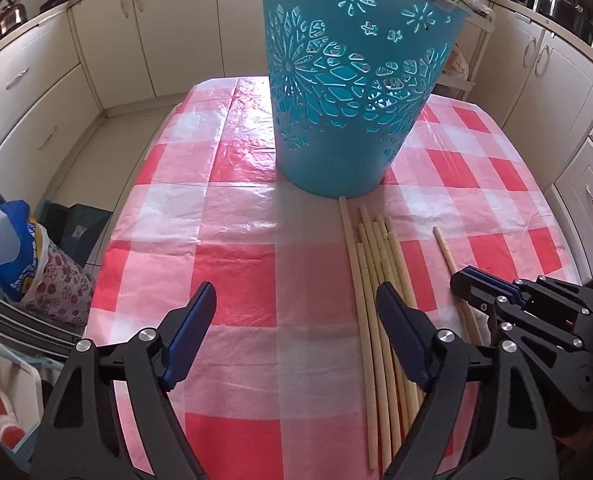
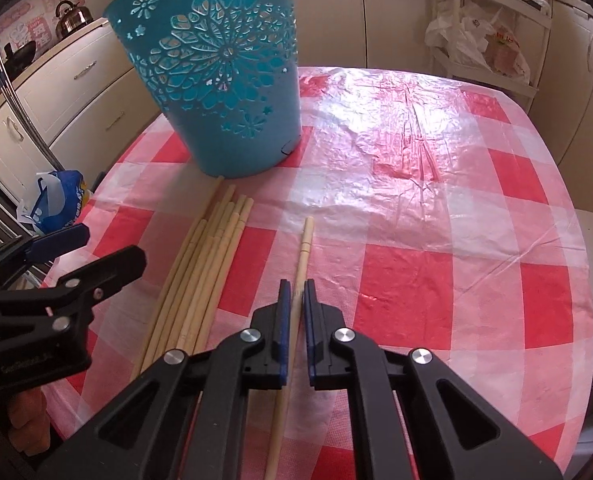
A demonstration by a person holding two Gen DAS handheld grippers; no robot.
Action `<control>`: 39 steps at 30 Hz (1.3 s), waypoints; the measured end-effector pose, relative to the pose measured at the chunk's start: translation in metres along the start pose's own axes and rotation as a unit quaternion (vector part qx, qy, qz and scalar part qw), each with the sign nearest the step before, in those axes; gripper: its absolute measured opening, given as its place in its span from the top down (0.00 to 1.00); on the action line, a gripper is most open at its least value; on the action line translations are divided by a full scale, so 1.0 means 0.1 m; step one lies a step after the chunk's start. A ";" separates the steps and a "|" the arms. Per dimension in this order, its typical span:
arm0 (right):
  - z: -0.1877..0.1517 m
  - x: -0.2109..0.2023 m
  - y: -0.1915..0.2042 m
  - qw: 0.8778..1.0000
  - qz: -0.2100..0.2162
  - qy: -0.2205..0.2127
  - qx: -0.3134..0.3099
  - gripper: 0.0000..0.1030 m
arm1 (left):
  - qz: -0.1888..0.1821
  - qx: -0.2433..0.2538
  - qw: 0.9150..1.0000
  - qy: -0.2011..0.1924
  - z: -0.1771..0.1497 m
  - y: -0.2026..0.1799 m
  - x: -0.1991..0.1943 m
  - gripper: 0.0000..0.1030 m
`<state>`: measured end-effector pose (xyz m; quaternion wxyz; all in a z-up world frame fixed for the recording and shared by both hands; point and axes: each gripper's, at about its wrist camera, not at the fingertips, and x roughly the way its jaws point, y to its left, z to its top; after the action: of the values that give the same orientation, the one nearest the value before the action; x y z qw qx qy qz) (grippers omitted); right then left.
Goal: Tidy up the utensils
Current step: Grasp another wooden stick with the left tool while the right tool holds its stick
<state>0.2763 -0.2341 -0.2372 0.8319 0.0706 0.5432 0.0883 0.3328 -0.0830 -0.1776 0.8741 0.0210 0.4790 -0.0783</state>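
L gripper (image 1: 296, 304) jaws wide, angled down; R gripper (image 2: 295, 292) clamped tight, angled down.

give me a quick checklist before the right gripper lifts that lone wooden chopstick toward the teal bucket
1. Right gripper shut on the single pale wooden chopstick: ok, the blue pads sit against both its sides.
2. That chopstick lies apart from the bundle of pale wooden chopsticks: ok.
3. Left gripper clear of the lift: ok, open, over bare red-and-white checked tablecloth beside the bundle.
4. Teal cut-out plastic bucket upright: ok.
5. Bucket's inside free: cannot tell, the opening is not visible.
6. Grip near the chopstick's middle: cannot tell, its near end is hidden.
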 end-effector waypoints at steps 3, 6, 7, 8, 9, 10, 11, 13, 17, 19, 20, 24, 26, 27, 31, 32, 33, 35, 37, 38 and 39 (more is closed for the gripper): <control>0.01 -0.01 -0.04 1.000 0.009 0.002 0.008 0.93 | 0.005 0.010 1.000 0.008 0.02 -0.03 0.11 0.26; 0.01 -0.01 -0.02 1.000 0.009 0.002 0.007 0.93 | 0.010 0.021 1.000 0.016 0.02 -0.07 0.20 0.27; 0.02 -0.01 -0.02 1.000 0.009 0.002 0.006 0.93 | 0.012 0.026 0.999 0.018 0.02 -0.07 0.22 0.28; 0.01 -0.01 -0.02 1.000 0.009 0.002 0.006 0.93 | 0.015 0.031 0.999 0.021 0.01 -0.09 0.25 0.29; 0.01 -0.01 -0.02 1.000 0.009 0.002 0.007 0.93 | 0.016 0.034 0.999 0.021 0.00 -0.09 0.26 0.29; 0.01 -0.01 -0.02 1.000 0.010 0.003 0.008 0.93 | 0.021 0.038 0.999 0.021 -0.01 -0.09 0.26 0.29; 0.00 -0.01 -0.02 1.000 0.010 0.002 0.008 0.93 | 0.025 0.043 0.998 0.027 -0.02 -0.09 0.28 0.29; 0.01 -0.01 -0.04 1.000 0.010 0.003 0.009 0.93 | 0.025 0.044 0.998 0.028 -0.06 -0.05 0.28 0.29; 0.01 -0.01 -0.04 1.000 0.010 0.003 0.010 0.93 | 0.028 0.053 0.998 0.029 -0.04 -0.02 0.28 0.31; 0.02 0.00 -0.05 1.000 0.011 0.002 0.013 0.93 | 0.030 0.056 0.998 0.028 0.01 -0.01 0.31 0.34; 0.03 0.01 -0.06 1.000 0.011 0.001 0.015 0.93 | 0.032 0.058 0.997 0.027 0.03 0.01 0.33 0.34; 0.07 0.04 -0.10 1.000 0.015 -0.002 0.025 0.93 | 0.034 0.066 0.997 0.024 0.18 -0.02 0.42 0.37; 0.09 0.05 -0.11 1.000 0.016 -0.003 0.027 0.93 | 0.036 0.068 0.997 0.024 0.23 -0.04 0.45 0.39; 0.10 0.05 -0.10 1.000 0.015 -0.004 0.026 0.93 | 0.035 0.068 0.997 0.025 0.25 -0.06 0.47 0.40; 0.10 0.05 -0.06 1.000 0.004 -0.005 0.012 0.93 | 0.005 0.064 0.998 0.027 0.30 -0.09 0.49 0.65; 0.09 0.05 -0.06 1.000 0.002 -0.005 0.011 0.94 | 0.001 0.070 0.997 0.028 0.30 -0.12 0.48 0.73; 0.09 0.05 -0.06 1.000 0.003 -0.006 0.012 0.94 | 0.001 0.077 0.997 0.029 0.30 -0.16 0.48 0.80; 0.09 0.04 -0.08 1.000 0.006 -0.009 0.017 0.94 | -0.014 0.076 0.996 0.036 0.30 -0.18 0.48 0.93; 0.09 0.01 -0.10 1.000 0.011 -0.014 0.026 0.94 | -0.023 0.069 0.997 0.040 0.30 -0.17 0.47 0.95; 0.09 -0.01 -0.13 0.999 0.016 -0.017 0.032 0.94 | -0.027 0.063 0.997 0.039 0.29 -0.14 0.45 0.95; 0.08 -0.02 -0.16 0.999 0.022 -0.019 0.039 0.94 | -0.030 0.057 0.997 0.036 0.27 -0.12 0.41 0.95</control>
<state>0.2843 -0.2499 -0.2353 0.8363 0.1170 0.5290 0.0841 0.3754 -0.1022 -0.1971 0.8510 0.0596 0.5050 -0.1311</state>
